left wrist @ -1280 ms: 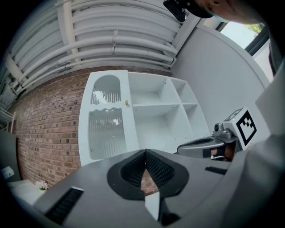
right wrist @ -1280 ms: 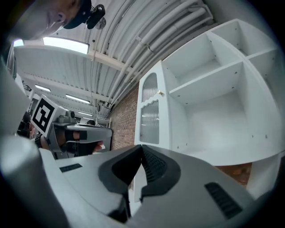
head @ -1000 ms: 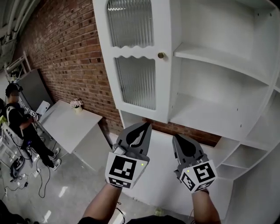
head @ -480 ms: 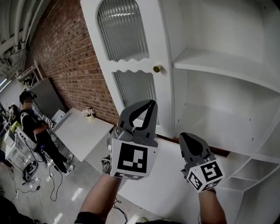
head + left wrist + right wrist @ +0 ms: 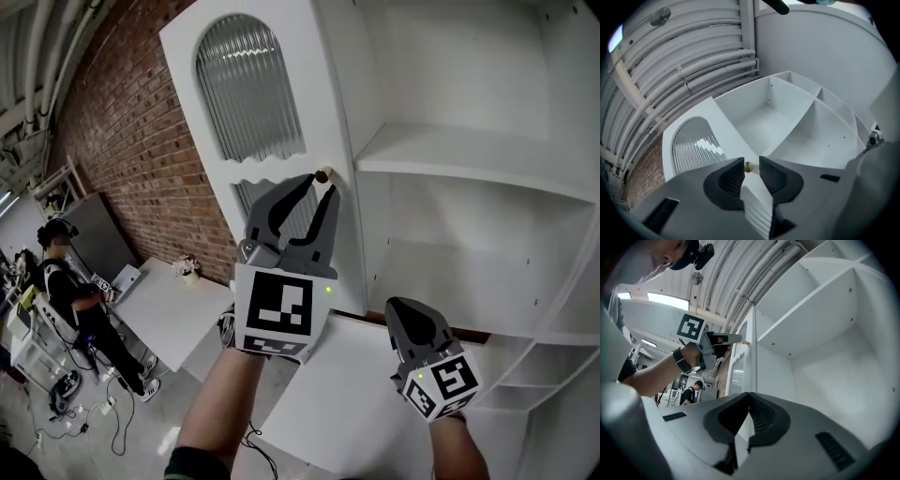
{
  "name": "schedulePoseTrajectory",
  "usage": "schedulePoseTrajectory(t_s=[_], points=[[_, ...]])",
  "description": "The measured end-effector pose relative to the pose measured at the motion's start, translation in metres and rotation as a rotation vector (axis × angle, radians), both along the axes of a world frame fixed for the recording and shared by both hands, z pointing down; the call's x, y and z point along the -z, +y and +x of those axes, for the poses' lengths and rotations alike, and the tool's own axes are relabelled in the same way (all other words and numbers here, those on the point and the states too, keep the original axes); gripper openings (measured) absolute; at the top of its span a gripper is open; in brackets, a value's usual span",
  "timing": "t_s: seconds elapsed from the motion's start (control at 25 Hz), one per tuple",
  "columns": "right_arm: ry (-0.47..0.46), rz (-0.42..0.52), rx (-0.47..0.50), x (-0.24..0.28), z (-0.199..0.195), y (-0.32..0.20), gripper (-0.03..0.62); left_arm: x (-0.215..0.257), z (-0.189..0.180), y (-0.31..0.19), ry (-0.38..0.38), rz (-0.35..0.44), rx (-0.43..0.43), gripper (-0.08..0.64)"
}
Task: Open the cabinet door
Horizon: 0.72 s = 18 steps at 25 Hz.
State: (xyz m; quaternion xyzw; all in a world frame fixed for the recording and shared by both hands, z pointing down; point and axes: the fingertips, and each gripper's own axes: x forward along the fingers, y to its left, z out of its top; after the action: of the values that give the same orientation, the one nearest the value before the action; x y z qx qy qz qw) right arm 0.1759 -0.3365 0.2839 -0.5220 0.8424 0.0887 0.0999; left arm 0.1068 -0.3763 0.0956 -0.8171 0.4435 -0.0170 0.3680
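Left gripper [image 5: 316, 186] has its 2 jaws apart, straddling the brass knob [image 5: 748, 166] on the cabinet door [image 5: 325, 112], not gripping it. If they close crooked, that round knob may slip out. Right gripper [image 5: 405, 309] hangs low, pinched together on nothing.

The left gripper [image 5: 319, 185] reaches the knob [image 5: 748, 166]
It climbs from below the cabinet door [image 5: 323, 103]; its parted jaws now stand either side of the knob.

A workshop-like hall: bare brick wall [image 5: 127, 155] and exposed ceiling pipes [image 5: 701, 63]
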Motion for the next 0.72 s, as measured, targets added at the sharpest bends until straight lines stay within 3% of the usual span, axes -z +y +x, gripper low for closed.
schedulePoseTrajectory(t_s=[0.36,0.72], points=[[-0.008,-0.004,-0.024,-0.004,0.016,-0.008,0.005,0.001,0.011,-0.032,0.014,0.003,0.022,0.115],[-0.016,-0.011,-0.033,-0.005,0.021,-0.013,0.005,0.004,0.01,-0.04,0.062,0.016,0.011,0.083]])
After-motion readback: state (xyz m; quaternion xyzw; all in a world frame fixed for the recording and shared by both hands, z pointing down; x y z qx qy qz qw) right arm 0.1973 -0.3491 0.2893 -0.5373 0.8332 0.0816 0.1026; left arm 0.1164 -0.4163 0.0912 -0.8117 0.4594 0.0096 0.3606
